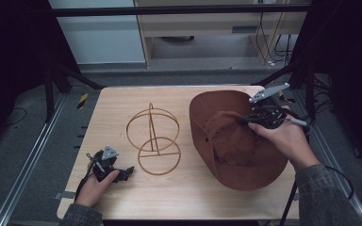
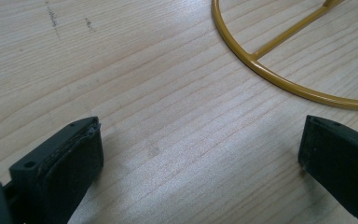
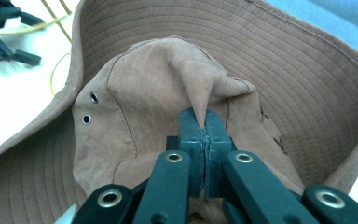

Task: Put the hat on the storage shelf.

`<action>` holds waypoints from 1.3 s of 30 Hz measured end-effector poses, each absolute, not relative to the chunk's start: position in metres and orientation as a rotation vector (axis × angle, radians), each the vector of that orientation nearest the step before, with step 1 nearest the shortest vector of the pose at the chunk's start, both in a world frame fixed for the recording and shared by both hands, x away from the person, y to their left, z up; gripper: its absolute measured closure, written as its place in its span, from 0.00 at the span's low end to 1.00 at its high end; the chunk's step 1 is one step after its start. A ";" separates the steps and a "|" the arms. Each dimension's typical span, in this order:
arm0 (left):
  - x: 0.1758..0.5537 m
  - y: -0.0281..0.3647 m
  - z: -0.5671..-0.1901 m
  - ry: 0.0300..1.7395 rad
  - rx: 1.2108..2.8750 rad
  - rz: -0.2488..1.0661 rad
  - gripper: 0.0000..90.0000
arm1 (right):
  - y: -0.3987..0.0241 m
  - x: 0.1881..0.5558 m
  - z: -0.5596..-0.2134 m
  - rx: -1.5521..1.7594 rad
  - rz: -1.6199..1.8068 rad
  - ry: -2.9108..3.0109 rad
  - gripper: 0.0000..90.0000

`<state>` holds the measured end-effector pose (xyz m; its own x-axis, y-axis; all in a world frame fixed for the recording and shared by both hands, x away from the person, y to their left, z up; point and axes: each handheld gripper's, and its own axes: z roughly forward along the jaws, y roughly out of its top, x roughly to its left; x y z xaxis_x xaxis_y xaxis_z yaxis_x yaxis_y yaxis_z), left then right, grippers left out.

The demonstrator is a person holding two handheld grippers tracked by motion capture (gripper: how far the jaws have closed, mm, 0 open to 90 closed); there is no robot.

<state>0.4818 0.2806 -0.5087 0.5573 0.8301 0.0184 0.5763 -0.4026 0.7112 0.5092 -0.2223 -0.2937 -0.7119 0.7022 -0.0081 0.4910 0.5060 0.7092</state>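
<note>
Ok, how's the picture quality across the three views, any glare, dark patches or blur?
High view: dim, surroundings nearly black, table evenly lit, hat readable. Left gripper view: sharp wood grain, a soft sheen near the stand, jaws slightly soft. Right gripper view: table blown out white at left, hat crown crisp, right gripper clear.

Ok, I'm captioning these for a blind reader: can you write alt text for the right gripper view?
The right gripper, jaws shut, pinches a fold of cloth on the crown of a brown hat. The stitched brim curves around the crown, which has two small metal eyelets on one side. A yellow wire stand sits on the table at the upper left.
</note>
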 end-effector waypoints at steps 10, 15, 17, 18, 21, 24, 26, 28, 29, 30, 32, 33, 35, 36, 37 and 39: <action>0.481 0.281 -0.509 1.123 2.128 0.494 0.00 | -0.219 0.491 -0.263 0.949 1.074 2.403 0.99; 0.481 0.281 -0.509 1.119 2.130 0.495 0.00 | -0.217 0.483 -0.253 0.939 1.131 2.375 0.99; 0.481 0.281 -0.509 1.121 2.129 0.495 0.00 | -0.214 0.479 -0.248 0.916 1.154 2.362 0.99; 0.481 0.281 -0.509 1.121 2.129 0.495 0.00 | -0.212 0.478 -0.243 0.898 1.170 2.348 0.99; 0.481 0.281 -0.509 1.122 2.129 0.496 0.00 | -0.211 0.475 -0.237 0.882 1.198 2.328 0.99; 0.480 0.281 -0.509 1.123 2.128 0.496 0.00 | -0.210 0.470 -0.234 0.865 1.222 2.312 0.99; 0.480 0.281 -0.509 1.123 2.129 0.496 0.00 | -0.210 0.468 -0.232 0.861 1.227 2.310 0.99; 0.480 0.281 -0.509 1.123 2.129 0.496 0.00 | -0.207 0.464 -0.229 0.845 1.244 2.300 0.99; 0.480 0.281 -0.509 1.123 2.129 0.496 0.00 | -0.206 0.462 -0.228 0.839 1.246 2.299 0.99; 0.480 0.281 -0.509 1.123 2.129 0.496 0.00 | -0.205 0.461 -0.226 0.835 1.247 2.298 0.99; 0.480 0.281 -0.509 1.123 2.129 0.496 0.00 | -0.202 0.460 -0.223 0.823 1.257 2.296 0.99; 0.480 0.281 -0.509 1.123 2.129 0.496 0.00 | -0.200 0.459 -0.221 0.818 1.262 2.294 0.99; 0.480 0.280 -0.509 1.127 2.125 0.494 0.00 | -0.196 0.458 -0.216 0.803 1.264 2.297 0.99; 0.480 0.280 -0.509 1.127 2.125 0.494 0.00 | -0.196 0.458 -0.216 0.803 1.264 2.297 0.99; 0.480 0.280 -0.509 1.128 2.123 0.495 0.00 | -0.191 0.459 -0.210 0.787 1.261 2.299 0.99; 0.480 0.280 -0.509 1.125 2.125 0.496 0.00 | -0.186 0.458 -0.204 0.777 1.265 2.296 0.99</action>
